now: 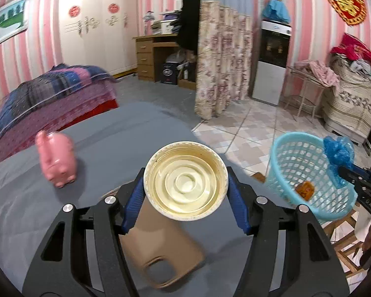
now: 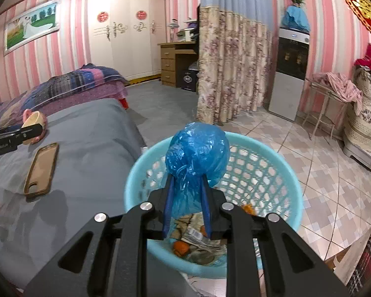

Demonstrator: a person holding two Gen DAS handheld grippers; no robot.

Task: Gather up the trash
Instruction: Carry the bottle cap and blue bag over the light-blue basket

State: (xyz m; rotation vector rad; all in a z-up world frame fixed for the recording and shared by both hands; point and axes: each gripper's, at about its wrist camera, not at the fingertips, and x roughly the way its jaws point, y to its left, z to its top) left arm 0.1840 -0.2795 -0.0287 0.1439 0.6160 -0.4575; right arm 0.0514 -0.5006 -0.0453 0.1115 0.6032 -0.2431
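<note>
My left gripper [image 1: 185,188] is shut on a round cream plastic lid [image 1: 185,180] and holds it above the grey bed sheet [image 1: 99,148]. It shows at the left edge of the right wrist view [image 2: 33,128]. My right gripper [image 2: 186,193] is shut on a crumpled blue plastic bag [image 2: 197,153] and holds it over the light blue mesh basket [image 2: 279,173]. The basket [image 1: 296,158] has scraps of paper and orange peel [image 2: 181,247] in its bottom. In the left wrist view the bag [image 1: 337,151] hangs at the basket's right rim.
A tan phone case [image 1: 165,252] lies on the sheet under the left gripper; it also shows in the right wrist view [image 2: 40,170]. A pink piggy bank [image 1: 57,158] stands to the left. A floral curtain [image 1: 222,59], tiled floor [image 2: 321,173] and water dispenser [image 2: 289,74] lie beyond.
</note>
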